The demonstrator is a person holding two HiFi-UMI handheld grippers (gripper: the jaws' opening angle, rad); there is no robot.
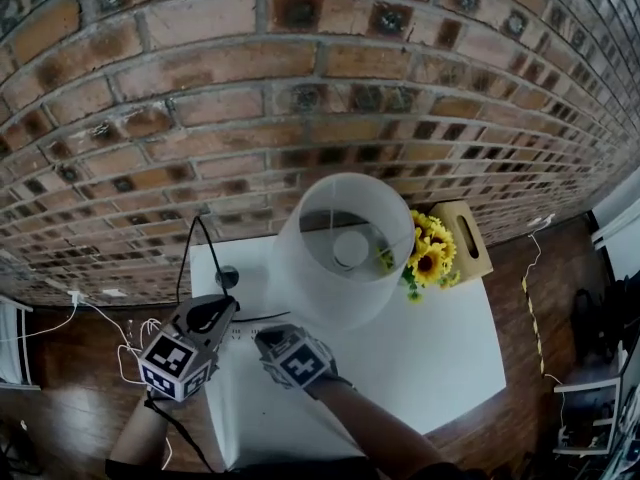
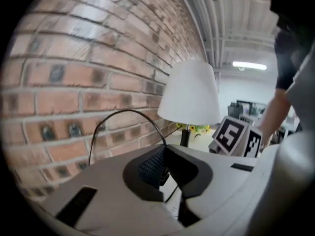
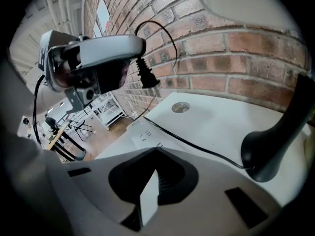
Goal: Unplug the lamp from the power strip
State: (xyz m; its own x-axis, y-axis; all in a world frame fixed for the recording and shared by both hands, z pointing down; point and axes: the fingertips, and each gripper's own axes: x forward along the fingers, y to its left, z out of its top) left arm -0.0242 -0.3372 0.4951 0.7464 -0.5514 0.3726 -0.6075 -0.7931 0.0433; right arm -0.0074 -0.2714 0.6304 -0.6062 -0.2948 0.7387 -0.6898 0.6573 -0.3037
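The lamp (image 1: 345, 248) with a white shade stands on the white table (image 1: 430, 358) by the brick wall. Its black cord (image 3: 197, 146) runs from the black base (image 3: 275, 151) across the tabletop and loops up to the black plug (image 3: 146, 75). My left gripper (image 1: 225, 308) is shut on that plug and holds it in the air, clear of the white power strip (image 3: 145, 134), prongs pointing down. In the left gripper view the plug (image 2: 155, 168) sits between the closed jaws. My right gripper (image 3: 150, 191) is low over the strip's near end, shut on its white edge.
Sunflowers (image 1: 430, 248) and a wooden box (image 1: 465, 238) stand to the right of the lamp. A round grommet (image 3: 180, 107) is set in the table near the wall. White cables lie on the wooden floor (image 1: 90, 308) at the left. The brick wall is close behind.
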